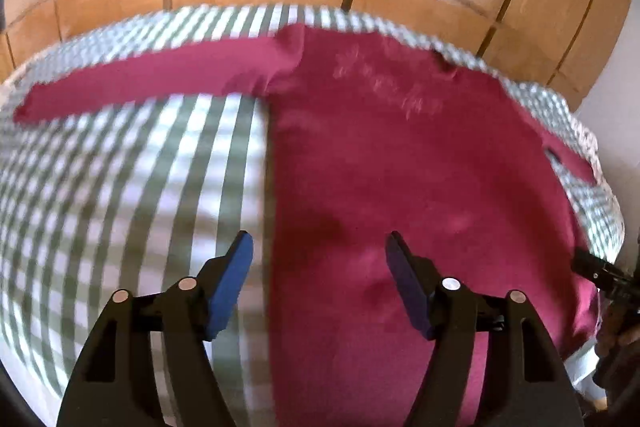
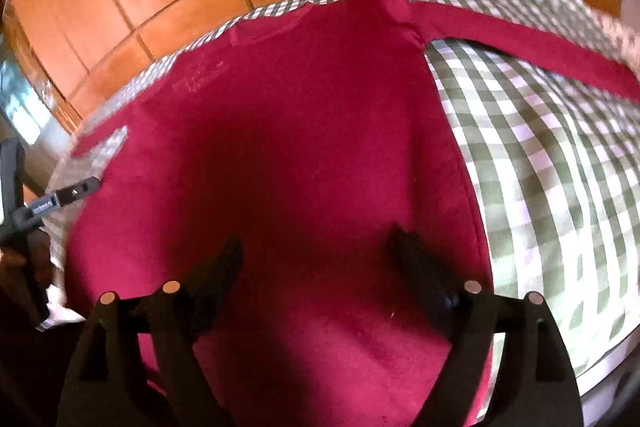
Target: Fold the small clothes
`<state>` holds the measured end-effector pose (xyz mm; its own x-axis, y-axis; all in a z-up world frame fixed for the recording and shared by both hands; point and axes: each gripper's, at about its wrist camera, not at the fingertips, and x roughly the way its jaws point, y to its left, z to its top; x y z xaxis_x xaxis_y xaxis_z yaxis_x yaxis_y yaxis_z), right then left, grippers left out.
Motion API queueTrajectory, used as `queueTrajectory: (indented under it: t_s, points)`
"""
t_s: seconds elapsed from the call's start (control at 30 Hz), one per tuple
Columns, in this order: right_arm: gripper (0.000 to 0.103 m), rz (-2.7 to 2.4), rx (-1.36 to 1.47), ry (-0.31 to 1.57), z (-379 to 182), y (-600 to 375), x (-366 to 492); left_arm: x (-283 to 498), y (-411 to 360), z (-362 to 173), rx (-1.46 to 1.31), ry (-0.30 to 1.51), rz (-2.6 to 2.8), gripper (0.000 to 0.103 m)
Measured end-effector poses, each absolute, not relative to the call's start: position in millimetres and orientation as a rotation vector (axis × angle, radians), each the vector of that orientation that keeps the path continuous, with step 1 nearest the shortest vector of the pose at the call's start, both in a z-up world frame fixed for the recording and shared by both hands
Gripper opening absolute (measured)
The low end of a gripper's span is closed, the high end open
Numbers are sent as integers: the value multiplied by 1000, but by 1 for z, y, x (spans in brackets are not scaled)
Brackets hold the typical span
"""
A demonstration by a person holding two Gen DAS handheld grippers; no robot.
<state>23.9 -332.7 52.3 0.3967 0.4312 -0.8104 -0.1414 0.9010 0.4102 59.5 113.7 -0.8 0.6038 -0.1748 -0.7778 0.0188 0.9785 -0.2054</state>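
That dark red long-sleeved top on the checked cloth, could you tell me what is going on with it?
A person is folding it with two handheld grippers. The dark red long-sleeved top lies flat on the green-and-white checked cloth, one sleeve stretched sideways. The left gripper and right gripper both hover open above its body, holding nothing.

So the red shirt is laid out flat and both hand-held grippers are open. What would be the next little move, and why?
Probably the left hand-held gripper should reach for the long sleeve and fold it across the red shirt. The shirt lies spread on the checked cloth, its sleeve sticks straight out sideways, and both grippers, the right hand-held gripper too, hold nothing.
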Motion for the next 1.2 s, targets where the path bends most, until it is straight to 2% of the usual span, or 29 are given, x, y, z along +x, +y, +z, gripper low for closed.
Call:
queueTrajectory:
  t_s: [0.03, 0.2, 0.37, 0.43, 0.5, 0.73, 0.8, 0.83, 1.07, 1.2]
  points:
    - [82, 357, 355, 1101, 57, -342, 29, 64, 110, 5, -179, 900, -110, 81]
    - [81, 104, 585, 1005, 65, -429, 59, 90, 88, 16, -136, 857, -115, 81]
    - [55, -181, 786, 971, 40, -529, 93, 112, 59, -2, -35, 875, -120, 81]
    - [50, -263, 859, 939, 32, -562, 107, 118, 55, -19, 0, 919, -109, 82]
    - [50, -328, 905, 900, 28, -590, 122, 120, 58, -36, -10, 937, -112, 90]
    - [50, -450, 923, 886, 14, -641, 178, 119, 59, -41, -30, 919, -126, 95]
    - [27, -493, 847, 929, 13, -644, 185, 120, 60, -41, -35, 923, -129, 96]
    - [6, -522, 794, 963, 12, -644, 191, 121, 59, -42, -34, 924, -130, 97]
    - [5, -655, 691, 972, 18, -654, 204, 124, 59, -42, -40, 924, -135, 97]
    - [5, -490, 638, 912, 52, -611, 226, 124, 61, -43, -49, 920, -145, 98]
